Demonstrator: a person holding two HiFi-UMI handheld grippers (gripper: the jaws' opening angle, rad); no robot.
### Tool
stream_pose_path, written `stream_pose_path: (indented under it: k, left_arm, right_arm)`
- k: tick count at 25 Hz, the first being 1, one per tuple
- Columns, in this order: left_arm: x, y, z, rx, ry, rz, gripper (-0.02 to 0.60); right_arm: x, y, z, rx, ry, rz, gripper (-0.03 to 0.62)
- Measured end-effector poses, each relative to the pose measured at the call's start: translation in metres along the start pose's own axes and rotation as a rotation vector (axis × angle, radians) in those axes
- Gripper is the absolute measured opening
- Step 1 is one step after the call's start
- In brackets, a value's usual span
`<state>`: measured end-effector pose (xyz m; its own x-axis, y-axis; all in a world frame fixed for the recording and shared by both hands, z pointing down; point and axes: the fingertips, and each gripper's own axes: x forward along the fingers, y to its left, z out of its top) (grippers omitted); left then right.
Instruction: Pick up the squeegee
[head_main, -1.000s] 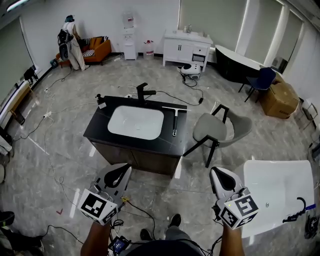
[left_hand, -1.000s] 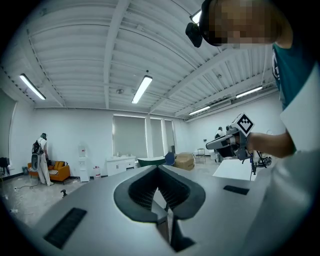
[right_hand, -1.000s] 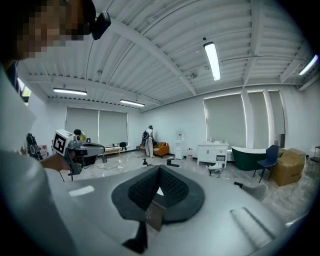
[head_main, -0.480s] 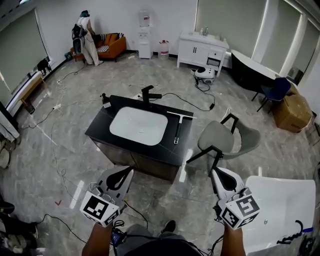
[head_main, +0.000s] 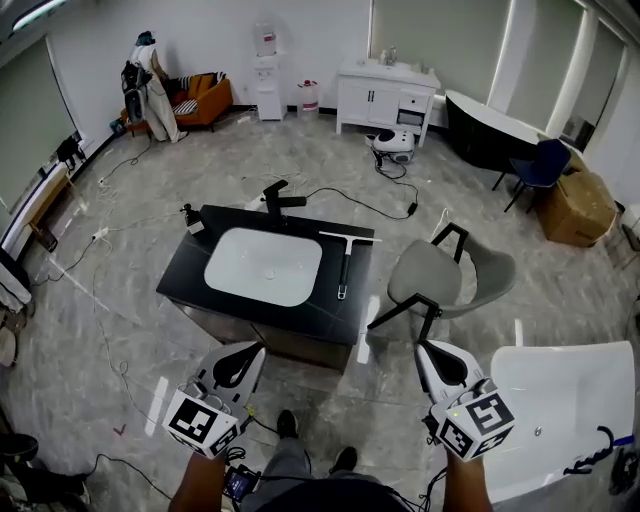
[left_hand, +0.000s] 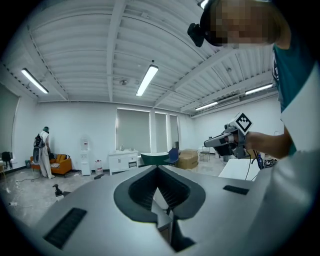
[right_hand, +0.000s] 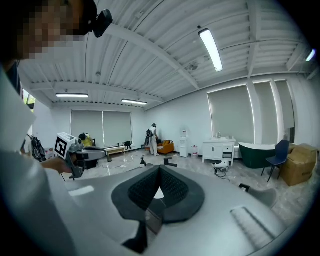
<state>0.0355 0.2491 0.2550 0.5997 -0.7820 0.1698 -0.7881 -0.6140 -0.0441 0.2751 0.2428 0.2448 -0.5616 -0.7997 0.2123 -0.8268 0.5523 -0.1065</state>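
The squeegee (head_main: 344, 262) lies flat on the black vanity top (head_main: 342, 312), to the right of the white sink (head_main: 264, 267), with its blade at the far end and its handle toward me. My left gripper (head_main: 246, 349) and right gripper (head_main: 430, 347) are held low in the head view, short of the vanity's front edge and well apart from the squeegee. Both are shut and hold nothing. In the left gripper view the left gripper (left_hand: 159, 168) has its tips together and hides the squeegee. The right gripper (right_hand: 160, 168) looks the same in its own view.
A black faucet (head_main: 276, 200) and a soap bottle (head_main: 188, 219) stand at the vanity's back. A grey chair (head_main: 445, 270) sits right of the vanity, a white bathtub (head_main: 560, 395) at my right. Cables cross the floor. A person (head_main: 150, 88) stands far back left.
I have stepped toward the vanity, so both grippers have come forward with me and a little lower. Their jaws stay shut. The squeegee has not moved.
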Motion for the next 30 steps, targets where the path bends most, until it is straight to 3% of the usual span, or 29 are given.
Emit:
stream_pose_path:
  k: [5, 12, 21, 27, 30]
  left_arm:
    - [0.028, 0.034, 0.014, 0.007, -0.027, -0.077, 0.003]
    - [0.057, 0.095, -0.002, -0.019, 0.001, -0.153, 0.003]
    - [0.093, 0.151, 0.004, -0.012, -0.013, -0.231, 0.003]
    - [0.12, 0.175, -0.011, -0.029, 0.008, -0.278, 0.003]
    - [0.129, 0.188, -0.019, -0.052, 0.016, -0.245, 0.003]
  right_arm:
    - [0.024, -0.004, 0.01, 0.003, 0.011, -0.069, 0.009]
    - [0.072, 0.002, 0.019, 0.033, 0.014, -0.127, 0.009]
    - [0.111, -0.01, 0.037, 0.038, 0.006, -0.234, 0.009]
    - [0.145, -0.016, 0.031, 0.068, 0.026, -0.243, 0.009]
    - [0.167, -0.025, 0.025, 0.071, 0.056, -0.203, 0.009]
